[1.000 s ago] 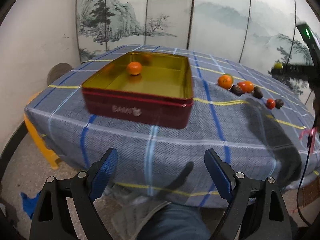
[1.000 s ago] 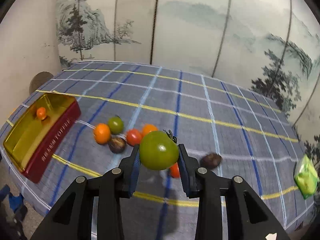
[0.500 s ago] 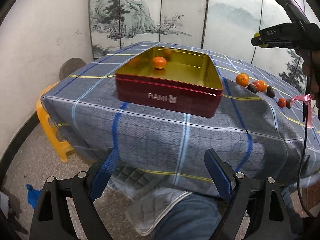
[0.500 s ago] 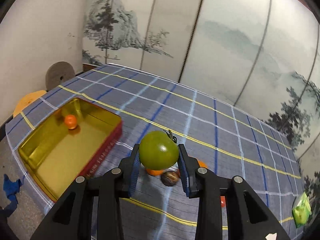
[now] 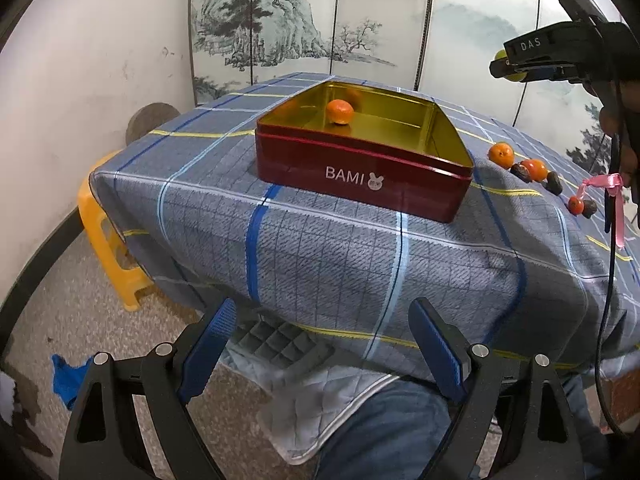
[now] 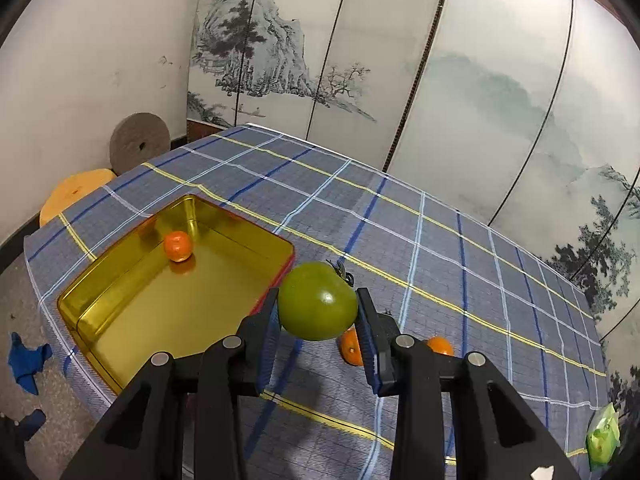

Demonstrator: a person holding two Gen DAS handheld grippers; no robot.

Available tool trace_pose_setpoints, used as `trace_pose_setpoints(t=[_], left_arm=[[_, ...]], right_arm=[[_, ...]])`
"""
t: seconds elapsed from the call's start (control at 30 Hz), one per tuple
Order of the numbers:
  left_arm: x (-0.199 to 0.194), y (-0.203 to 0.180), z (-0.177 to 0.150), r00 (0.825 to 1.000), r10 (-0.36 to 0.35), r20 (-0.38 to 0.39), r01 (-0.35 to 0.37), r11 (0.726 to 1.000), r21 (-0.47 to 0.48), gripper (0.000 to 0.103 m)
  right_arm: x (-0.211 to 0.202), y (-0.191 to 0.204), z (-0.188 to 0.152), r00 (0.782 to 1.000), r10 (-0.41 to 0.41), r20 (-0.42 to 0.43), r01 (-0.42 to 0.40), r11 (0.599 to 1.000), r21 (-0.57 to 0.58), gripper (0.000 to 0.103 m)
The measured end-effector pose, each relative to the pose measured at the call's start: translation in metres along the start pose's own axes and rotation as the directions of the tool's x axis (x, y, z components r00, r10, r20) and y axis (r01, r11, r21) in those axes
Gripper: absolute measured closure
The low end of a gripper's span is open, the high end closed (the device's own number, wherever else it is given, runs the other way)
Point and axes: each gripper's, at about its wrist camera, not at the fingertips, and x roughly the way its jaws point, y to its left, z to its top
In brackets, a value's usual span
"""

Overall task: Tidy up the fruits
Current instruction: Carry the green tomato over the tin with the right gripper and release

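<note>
A red tin with a gold inside stands on the checked tablecloth and holds one small orange; the tin and the orange also show in the right wrist view. My right gripper is shut on a green tomato and holds it in the air by the tin's right edge. In the left wrist view it hangs high at the right. My left gripper is open and empty, low in front of the table's edge. Several small orange and dark fruits lie right of the tin.
A painted folding screen stands behind the table. A yellow stool and a round stone disc are at the left. A green packet lies at the table's right edge. A blue rag is on the floor.
My right gripper has carried the green tomato left from the loose fruits to the tin's edge. My left gripper has drawn back and down from the table.
</note>
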Motion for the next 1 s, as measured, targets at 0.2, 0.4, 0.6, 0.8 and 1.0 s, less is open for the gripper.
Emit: trace_pose_setpoints(t=[0.2,0.4,0.6,0.8,1.0], left_arm=[[0.005,0.003,-0.004,1.000,0.009,-0.017,-0.009,1.000,-0.008,0.015],[0.010,0.009,-0.008,0.999,0.018,-0.035,-0.019,0.999,-0.026,0.015],[0.013,0.009,-0.013,0.998,0.020,-0.054,-0.022,0.999,-0.032,0.015],[0.016,0.009,-0.015,0.998,0.024,-0.066,-0.026,0.999,-0.031,0.015],[0.014,0.006,-0.018,0.997,0.029,-0.071,-0.031,0.999,-0.024,0.015]], right_arm=[[0.014,0.015,0.002,0.999,0.029,-0.023,-0.029,0.999,-0.015,0.071],[0.027,0.032,0.003,0.996,0.072,-0.048,-0.074,0.997,-0.036,0.071],[0.047,0.058,-0.005,0.970,0.207,-0.128,-0.215,0.976,-0.047,0.071],[0.052,0.086,-0.021,0.945,0.278,-0.172,-0.294,0.953,-0.074,0.071],[0.062,0.104,-0.029,0.913,0.339,-0.228,-0.364,0.928,-0.077,0.071]])
